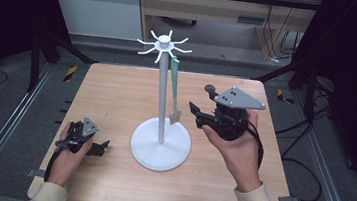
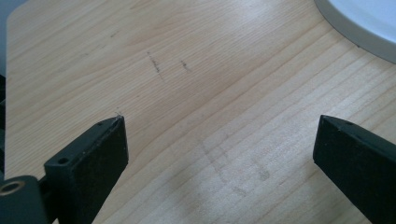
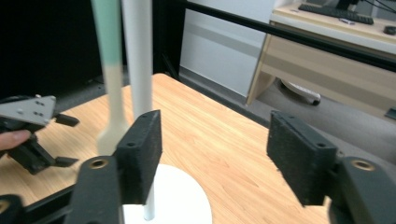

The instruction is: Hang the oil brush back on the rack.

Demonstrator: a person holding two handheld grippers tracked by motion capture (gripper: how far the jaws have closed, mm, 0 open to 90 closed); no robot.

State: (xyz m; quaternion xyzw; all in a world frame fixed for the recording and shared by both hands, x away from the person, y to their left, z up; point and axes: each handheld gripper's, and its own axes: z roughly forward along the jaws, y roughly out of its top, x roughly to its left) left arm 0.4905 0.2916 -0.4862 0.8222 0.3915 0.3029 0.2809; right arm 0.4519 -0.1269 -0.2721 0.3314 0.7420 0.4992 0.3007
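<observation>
Clearly the thing in play was the green-handled spatula (image 1: 174,92), which hung from one hook of the white utensil stand (image 1: 159,151), just beside the stand's pole (image 1: 161,96) on the side toward the person's right. Its long axis ran near vertical: green handle up at the ring of hooks (image 1: 164,43), pale blade (image 1: 175,114) down, ending above the round base without touching it. In the right gripper view the spatula's handle (image 3: 108,32) and the pole (image 3: 137,56) stood side by side as two upright bars, just past the tip of that gripper's left-hand jaw.

The right gripper (image 1: 196,113) was by far the nearer of the two. It was held up off the table, level with the blade, jaws pointing toward the stand and standing wide apart with nothing between them. The spatula lay ahead of it and slightly off to one side, so the gap between the jaws faced open table and not the handle; by my reading, a grasp would call for a short sideways shift to bring the upright handle into that gap without catching the pole.

The left gripper (image 1: 97,147) rested low on the wooden table (image 1: 117,94), well apart from the spatula, on the far side of the base from it. Its jaws were also spread wide over bare wood, holding nothing, with the rim of the stand's base (image 2: 359,28) showing at the corner of its own view.
</observation>
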